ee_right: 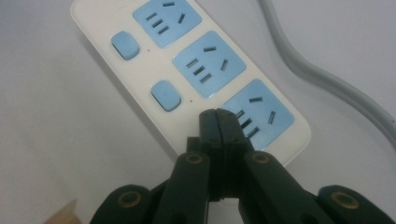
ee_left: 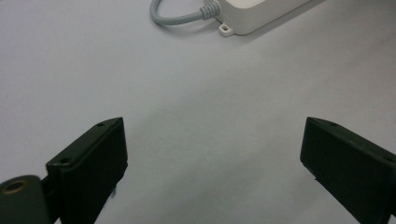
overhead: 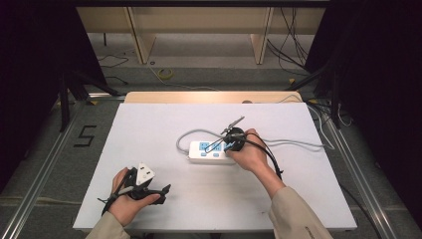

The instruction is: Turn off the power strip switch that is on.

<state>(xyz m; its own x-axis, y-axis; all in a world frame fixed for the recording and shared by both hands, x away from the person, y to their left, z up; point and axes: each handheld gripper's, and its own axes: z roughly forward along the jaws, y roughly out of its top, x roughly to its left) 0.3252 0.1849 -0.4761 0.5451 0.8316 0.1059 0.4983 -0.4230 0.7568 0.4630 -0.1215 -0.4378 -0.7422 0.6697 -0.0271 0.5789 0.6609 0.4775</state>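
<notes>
Right gripper view: your right gripper (ee_right: 217, 114) has jaws pressed together, holding nothing; tips sit over the power strip (ee_right: 140, 88), at the edge of its nearest blue socket (ee_right: 259, 112).
Switches: two blue buttons (ee_right: 166, 95), just left of your fingertips.
Grey cord (ee_right: 322, 84): right of them.
Left gripper (ee_left: 212, 154): jaws wide, empty, above bare table (ee_left: 210, 93); strip well beyond the tips.

Right gripper (overhead: 230, 144) over white power strip (overhead: 209, 152)
</notes>
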